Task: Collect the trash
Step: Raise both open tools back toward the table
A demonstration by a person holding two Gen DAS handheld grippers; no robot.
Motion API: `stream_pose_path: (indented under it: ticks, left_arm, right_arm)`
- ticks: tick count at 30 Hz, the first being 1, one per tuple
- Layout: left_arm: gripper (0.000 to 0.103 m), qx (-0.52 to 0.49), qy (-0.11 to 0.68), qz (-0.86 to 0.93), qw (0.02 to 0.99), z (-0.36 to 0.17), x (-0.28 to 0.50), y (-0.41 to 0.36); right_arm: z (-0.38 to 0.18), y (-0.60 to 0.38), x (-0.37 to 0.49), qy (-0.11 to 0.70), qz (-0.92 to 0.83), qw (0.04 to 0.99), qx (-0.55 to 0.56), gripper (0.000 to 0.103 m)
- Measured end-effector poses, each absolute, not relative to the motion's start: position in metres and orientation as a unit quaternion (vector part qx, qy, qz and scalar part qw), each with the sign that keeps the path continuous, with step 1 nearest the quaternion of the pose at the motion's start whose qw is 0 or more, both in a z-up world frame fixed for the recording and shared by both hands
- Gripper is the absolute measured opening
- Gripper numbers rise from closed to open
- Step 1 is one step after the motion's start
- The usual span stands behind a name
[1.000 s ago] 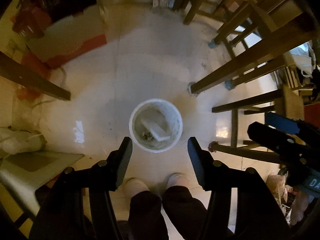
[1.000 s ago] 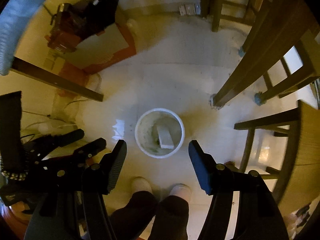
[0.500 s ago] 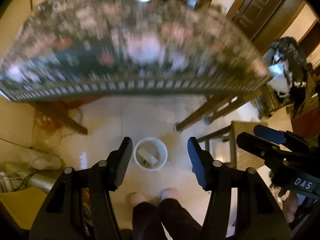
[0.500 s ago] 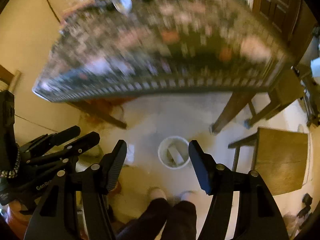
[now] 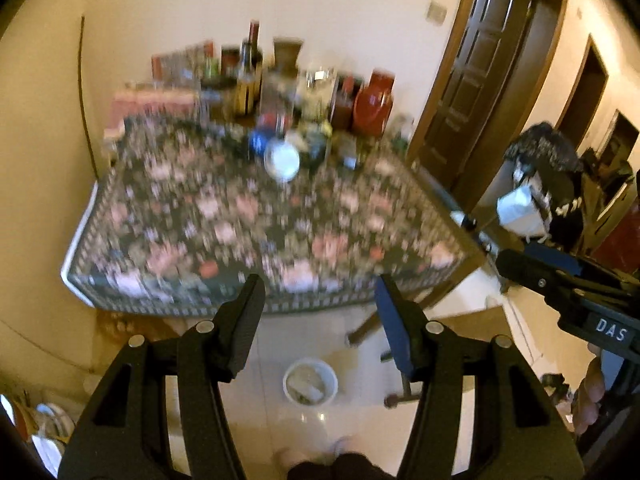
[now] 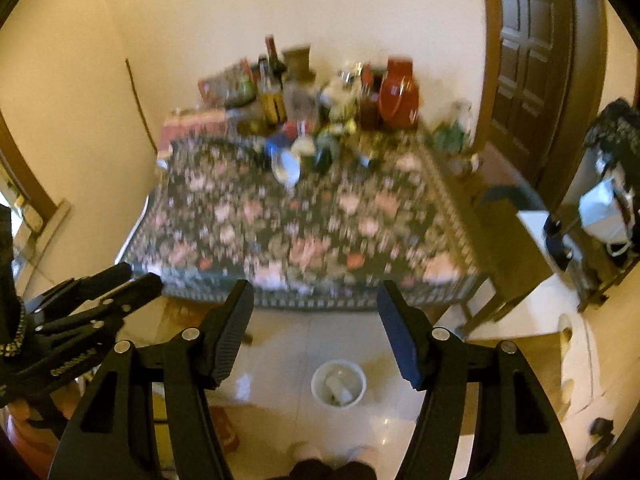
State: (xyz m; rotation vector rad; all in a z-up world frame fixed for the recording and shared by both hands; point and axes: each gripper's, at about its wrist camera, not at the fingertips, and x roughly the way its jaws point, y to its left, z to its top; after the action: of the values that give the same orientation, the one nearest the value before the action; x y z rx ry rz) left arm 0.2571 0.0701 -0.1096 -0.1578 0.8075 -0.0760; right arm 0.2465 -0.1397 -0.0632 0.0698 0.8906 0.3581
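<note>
I have both grippers raised over the near edge of the desk, which wears a flowered cloth. The left gripper has its jaws spread wide with nothing between them, and the right gripper is the same: wide apart and empty.

The bin stands on the floor just off the desk's near edge, below my grippers, with some pale scraps already lying in it; in the right view the bin sits in the same spot.

On the desk, the clutter of bottles and jars crowds the far side against the wall. A round white thing lies just in front of that clutter; the blur stops me telling whether it is trash.

My judgement: I am looking for the next piece. To do this well I should steady the view first, pick one loose item nearest the bin side, and approach it with jaws square and wide, keeping clear of the upright bottles.
</note>
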Motion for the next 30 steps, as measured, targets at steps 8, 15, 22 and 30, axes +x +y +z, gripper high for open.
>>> stream_pose_path:
  ticks: [8, 15, 22, 30]
  left_arm:
    - [0.061, -0.051, 0.314, -0.042, 0.947, -0.044, 0.248, 0.08]
    - [0.084, -0.046, 0.283, -0.044, 0.957, -0.024, 0.265, 0.077]
    - [0.089, -0.048, 0.274, -0.022, 0.96, -0.024, 0.314, 0.07]
    - [0.089, -0.064, 0.272, 0.01, 0.96, -0.021, 0.395, 0.05]
  right_arm:
    - [-0.008, -0.138, 0.239, 0.354, 0.161, 0.92, 0.035, 0.06]
    - [0.011, -0.135, 0.257, 0.309, 0.159, 0.937, 0.033, 0.078]
    - [0.003, -0.141, 0.302, 0.302, 0.167, 0.938, 0.012, 0.081]
    - [0.007, -0.155, 0.374, 0.299, 0.202, 0.932, -0.009, 0.081]
